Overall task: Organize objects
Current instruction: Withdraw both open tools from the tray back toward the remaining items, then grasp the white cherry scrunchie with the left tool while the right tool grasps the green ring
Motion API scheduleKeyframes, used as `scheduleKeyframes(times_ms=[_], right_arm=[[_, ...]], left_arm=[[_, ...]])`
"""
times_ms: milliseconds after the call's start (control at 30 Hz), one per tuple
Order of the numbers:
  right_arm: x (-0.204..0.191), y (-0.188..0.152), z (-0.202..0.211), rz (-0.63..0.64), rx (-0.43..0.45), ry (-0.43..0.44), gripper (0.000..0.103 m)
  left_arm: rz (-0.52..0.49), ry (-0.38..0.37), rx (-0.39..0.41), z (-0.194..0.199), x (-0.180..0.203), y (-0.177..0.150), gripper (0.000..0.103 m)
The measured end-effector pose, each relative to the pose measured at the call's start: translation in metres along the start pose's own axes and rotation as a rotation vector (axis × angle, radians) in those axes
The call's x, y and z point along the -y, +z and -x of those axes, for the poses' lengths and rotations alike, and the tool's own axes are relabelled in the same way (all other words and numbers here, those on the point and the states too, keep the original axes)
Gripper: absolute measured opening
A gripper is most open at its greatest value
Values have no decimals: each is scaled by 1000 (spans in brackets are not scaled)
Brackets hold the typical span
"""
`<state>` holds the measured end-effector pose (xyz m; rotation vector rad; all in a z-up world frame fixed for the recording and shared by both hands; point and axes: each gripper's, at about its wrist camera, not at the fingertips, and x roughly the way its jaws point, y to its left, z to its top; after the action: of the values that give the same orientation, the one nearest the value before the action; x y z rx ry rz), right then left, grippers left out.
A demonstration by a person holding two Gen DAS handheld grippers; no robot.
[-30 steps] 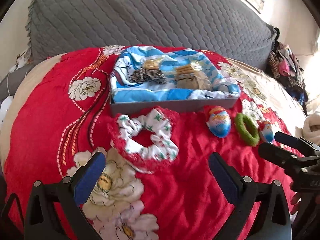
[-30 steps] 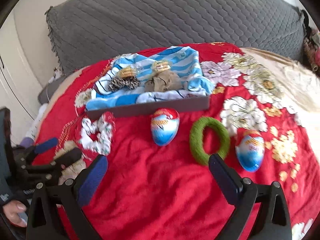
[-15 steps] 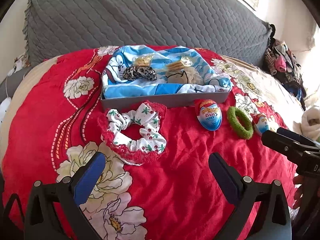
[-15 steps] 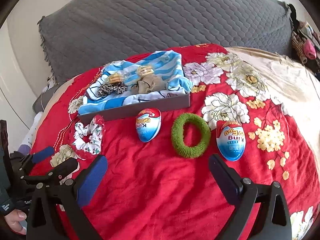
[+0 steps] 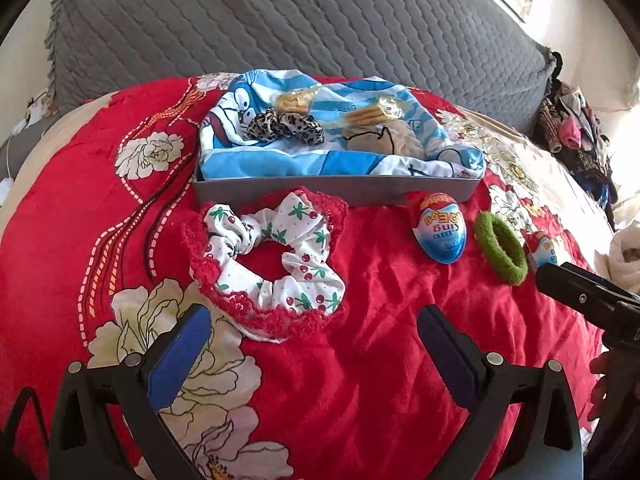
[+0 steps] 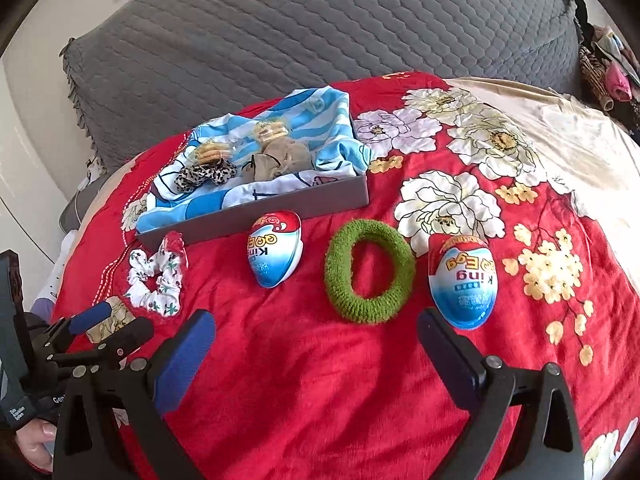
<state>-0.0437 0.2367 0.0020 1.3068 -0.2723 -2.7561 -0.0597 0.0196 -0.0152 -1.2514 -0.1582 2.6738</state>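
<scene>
A grey tray (image 5: 336,192) lined with a blue cartoon cloth holds a leopard scrunchie (image 5: 284,126), a beige scrunchie (image 5: 384,140) and two wrapped biscuits. In front of it on the red blanket lie a cherry-print scrunchie (image 5: 272,264), a King Egg (image 5: 440,232), a green hair ring (image 5: 500,248) and a second King Egg (image 6: 464,280). My left gripper (image 5: 314,344) is open and empty, just short of the cherry scrunchie. My right gripper (image 6: 316,348) is open and empty, below the green ring (image 6: 370,270) and the first egg (image 6: 276,252).
A grey quilted cushion (image 6: 320,32) backs the bed. A pile of clothes (image 5: 576,132) sits at the right. The red floral blanket (image 6: 320,380) covers the surface. The left gripper also shows in the right wrist view (image 6: 108,332), at the lower left.
Both grippers have drawn back and up a little from the objects, so the tray and items sit further away. Both stay open. No object moved.
</scene>
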Motion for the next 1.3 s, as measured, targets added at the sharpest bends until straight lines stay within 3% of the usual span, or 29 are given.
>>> scheduleKeyframes(times_ms=[1300], right_arm=[[12,18,-62,17,-35,-22,101]], left_arm=[[66,20,-51,-56,-18,5,103]])
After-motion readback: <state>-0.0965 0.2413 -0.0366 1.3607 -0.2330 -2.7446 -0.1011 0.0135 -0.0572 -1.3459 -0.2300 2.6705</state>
